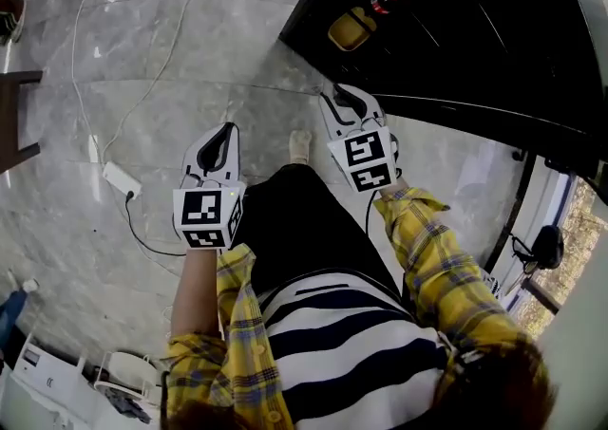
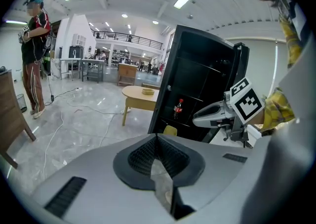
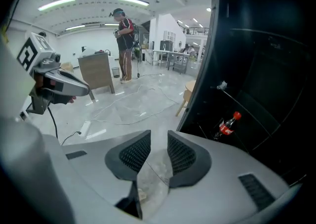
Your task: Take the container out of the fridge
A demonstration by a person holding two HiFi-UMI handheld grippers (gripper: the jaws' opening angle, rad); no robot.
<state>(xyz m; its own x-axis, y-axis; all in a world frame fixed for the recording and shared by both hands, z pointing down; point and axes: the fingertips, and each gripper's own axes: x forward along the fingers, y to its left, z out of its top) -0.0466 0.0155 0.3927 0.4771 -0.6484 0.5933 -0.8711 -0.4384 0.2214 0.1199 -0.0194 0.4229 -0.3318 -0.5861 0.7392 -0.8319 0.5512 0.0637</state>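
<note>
A black fridge (image 1: 456,29) stands with its inside showing at the upper right of the head view. On a low shelf sits a yellow container (image 1: 350,29), with a red-capped cola bottle (image 1: 385,3) behind it. The left gripper view shows the container (image 2: 170,130) just past my jaws and the bottle (image 2: 178,109) above it. My left gripper (image 1: 226,130) hangs over the floor, left of the fridge, shut on nothing (image 2: 157,136). My right gripper (image 1: 344,94) is nearer the fridge's edge, its pads slightly apart and empty (image 3: 159,139). The bottle (image 3: 227,125) shows in the right gripper view; the container does not.
White cables and a power strip (image 1: 122,178) lie on the marble floor to the left. A dark chair (image 1: 14,120) stands at the far left edge. A round wooden table (image 2: 140,94) stands beside the fridge. A person (image 2: 34,55) stands far off in the hall.
</note>
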